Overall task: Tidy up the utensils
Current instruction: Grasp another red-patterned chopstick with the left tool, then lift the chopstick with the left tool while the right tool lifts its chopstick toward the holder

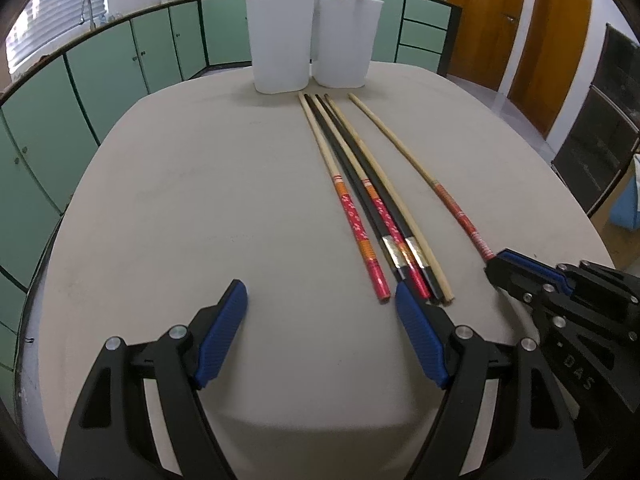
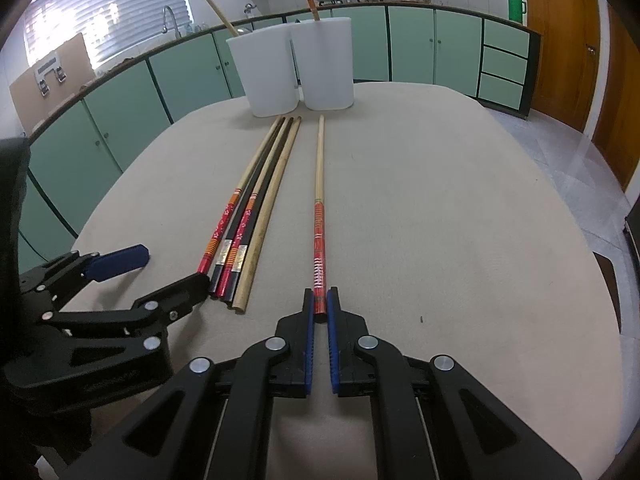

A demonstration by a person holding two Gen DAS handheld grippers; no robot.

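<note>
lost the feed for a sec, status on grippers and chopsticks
Right gripper shut on lone chopstick, end still on table. Left gripper open, empty, beside bundle. Path to white cups clear.

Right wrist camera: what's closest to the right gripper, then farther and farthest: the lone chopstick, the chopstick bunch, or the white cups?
1. Lone chopstick: pinched in the right gripper.
2. Chopstick bunch: just left.
3. White cups: far table end.

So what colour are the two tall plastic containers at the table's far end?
White tall plastic containers, clearest in the left wrist view.
</note>
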